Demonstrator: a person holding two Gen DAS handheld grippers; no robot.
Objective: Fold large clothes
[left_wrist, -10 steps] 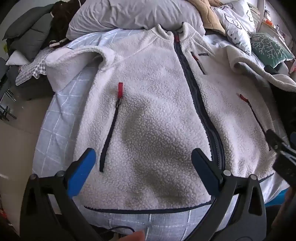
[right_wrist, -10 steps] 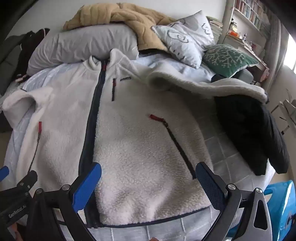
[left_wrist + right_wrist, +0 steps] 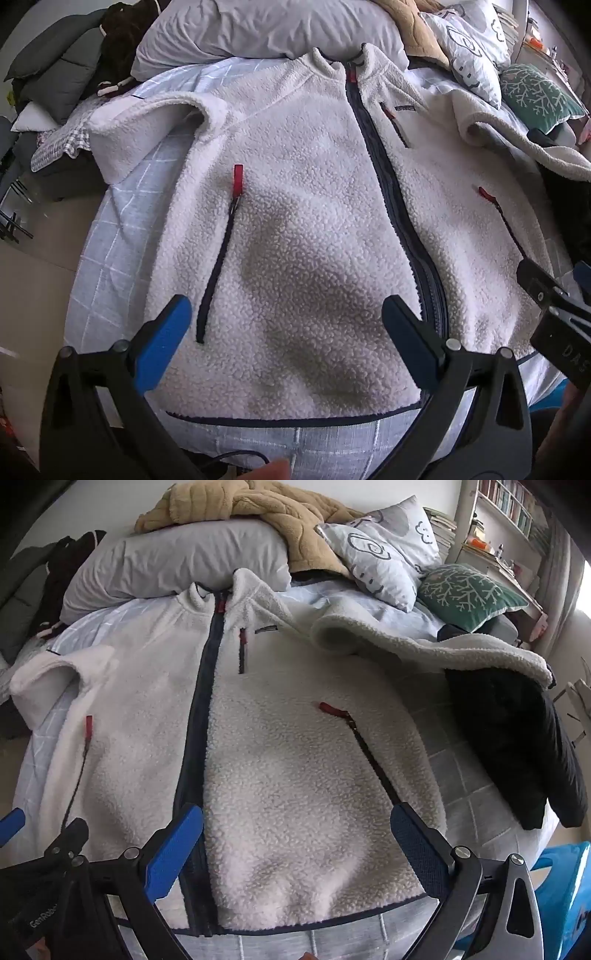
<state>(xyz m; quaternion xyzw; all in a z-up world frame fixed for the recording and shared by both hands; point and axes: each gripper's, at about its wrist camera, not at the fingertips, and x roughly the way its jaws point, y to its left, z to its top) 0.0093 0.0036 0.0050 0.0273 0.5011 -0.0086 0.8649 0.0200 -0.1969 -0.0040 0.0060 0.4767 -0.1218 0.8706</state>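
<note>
A white fleece jacket (image 3: 303,229) with a dark front zip and red zip pulls lies face up on the bed, collar far, hem near. It also shows in the right wrist view (image 3: 288,775). My left gripper (image 3: 288,325) is open and empty, above the jacket's left half near the hem. My right gripper (image 3: 295,834) is open and empty, above the right half near the hem. The left sleeve (image 3: 147,125) lies bent at the bed's left edge. The right sleeve (image 3: 424,646) stretches out over a black garment.
The bed has a pale blue checked sheet (image 3: 110,251). A grey pillow (image 3: 177,561), a tan blanket (image 3: 258,509), a patterned pillow (image 3: 380,554) and a green cushion (image 3: 469,590) lie at the head. A black garment (image 3: 517,746) lies at right. A blue stool (image 3: 565,886) stands nearby.
Both grippers have moved a little forward over the jacket. Both stay open.
</note>
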